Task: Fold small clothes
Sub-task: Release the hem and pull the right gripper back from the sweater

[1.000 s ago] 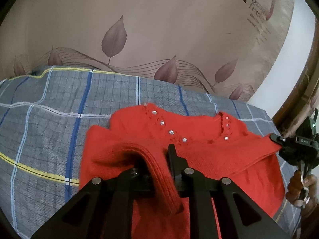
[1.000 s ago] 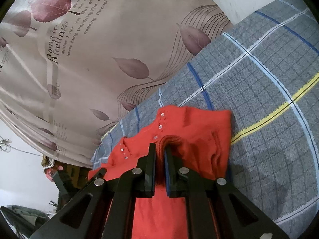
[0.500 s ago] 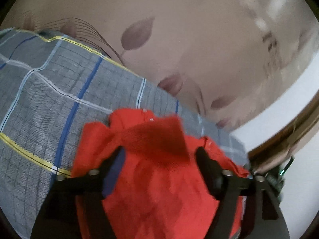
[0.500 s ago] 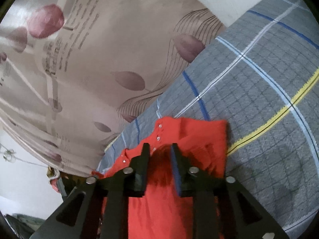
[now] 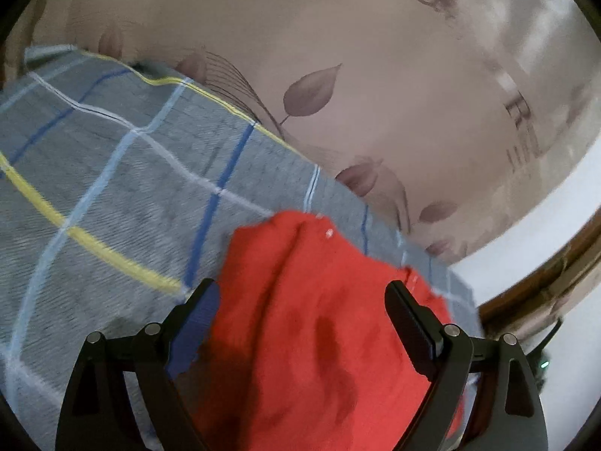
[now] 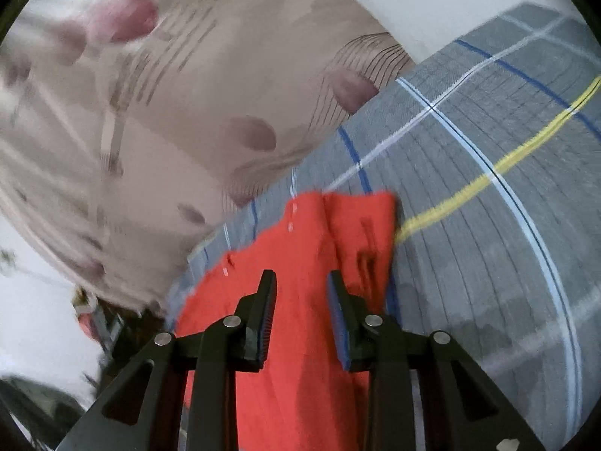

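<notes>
A small red knit sweater [image 5: 323, 323] with pearl beads at the neck lies on a grey plaid bedsheet [image 5: 112, 195]; its sleeves are folded in over the body. My left gripper [image 5: 302, 302] is wide open and empty above the sweater. In the right wrist view the sweater [image 6: 300, 338] lies below my right gripper [image 6: 302, 287], which is open and empty, its jaws apart over the folded sleeve. Both views are motion-blurred.
A beige curtain [image 5: 375, 75] with leaf prints hangs behind the bed's far edge. A white wall and brown wooden frame [image 5: 544, 274] are at the right. The plaid sheet [image 6: 488, 225] extends to the right of the sweater.
Both grippers have opened and let go of the red sleeves they held. Both have lifted and drawn back from the sweater; the sleeves now lie folded on the body.
</notes>
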Available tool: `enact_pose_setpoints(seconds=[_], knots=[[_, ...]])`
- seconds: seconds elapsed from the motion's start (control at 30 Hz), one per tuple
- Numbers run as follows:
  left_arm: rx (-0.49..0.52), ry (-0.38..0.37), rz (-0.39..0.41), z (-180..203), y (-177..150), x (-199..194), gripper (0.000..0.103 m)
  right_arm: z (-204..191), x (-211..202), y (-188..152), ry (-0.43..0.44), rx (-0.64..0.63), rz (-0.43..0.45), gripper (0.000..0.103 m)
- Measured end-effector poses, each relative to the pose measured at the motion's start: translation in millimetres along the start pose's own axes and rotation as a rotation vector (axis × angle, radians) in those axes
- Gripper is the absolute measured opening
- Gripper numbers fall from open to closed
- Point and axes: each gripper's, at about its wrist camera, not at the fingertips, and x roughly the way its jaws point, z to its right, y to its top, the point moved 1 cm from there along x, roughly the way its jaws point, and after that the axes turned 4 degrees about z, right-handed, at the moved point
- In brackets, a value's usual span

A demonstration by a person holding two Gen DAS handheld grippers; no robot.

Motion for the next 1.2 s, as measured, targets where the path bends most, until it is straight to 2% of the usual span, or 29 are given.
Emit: enact_pose_setpoints(seconds=[0.23,0.3,0.37,0.4,0.5,0.7,0.77,0.87,0.9,0.93,1.0,1.2], knots=[[0.109,-0.024,-0.01,-11,-41,-43,0.089,-6,-19,-45,-0.106,-0.156,-0.086,0.029],[0.123,-0.032,-0.017,-16,-51,-50,0.089,-4,-19,-50,-0.1,-0.159,-0.092,0.028],[0.115,-0.05,-0.015,-20,-58,-55,0.089,-3,-19,-53,-0.108,-0.164,-0.092,0.01],[0.111,-0.052,-0.011,-23,-64,-58,0.089,-1,-19,-54,-0.119,-0.159,-0.09,0.007],[0.141,-0.023,-0.012,-23,-74,-60,0.088,4,-25,-53,-0.153,-0.135,-0.074,0.005],[0.14,0.007,-0.014,-26,-87,-60,0.088,20,-35,-56,-0.197,-0.108,-0.111,0.005],[0.145,0.029,-0.011,-26,-88,-59,0.088,16,-41,-49,-0.195,-0.129,-0.084,0.008],[0.157,0.059,-0.01,-24,-90,-58,0.088,2,-46,-25,-0.133,-0.127,-0.025,0.015],[0.157,0.07,-0.006,-24,-90,-58,0.088,-6,-44,-17,-0.111,-0.134,-0.011,0.025],[0.154,0.078,-0.002,-24,-91,-59,0.088,-13,-40,-8,-0.088,-0.154,0.002,0.04],[0.136,0.097,0.014,-27,-92,-62,0.089,-27,-25,6,-0.091,-0.219,0.014,0.059],[0.07,0.116,0.052,-40,-90,-69,0.089,-26,46,42,-0.161,-0.284,-0.053,0.06]])
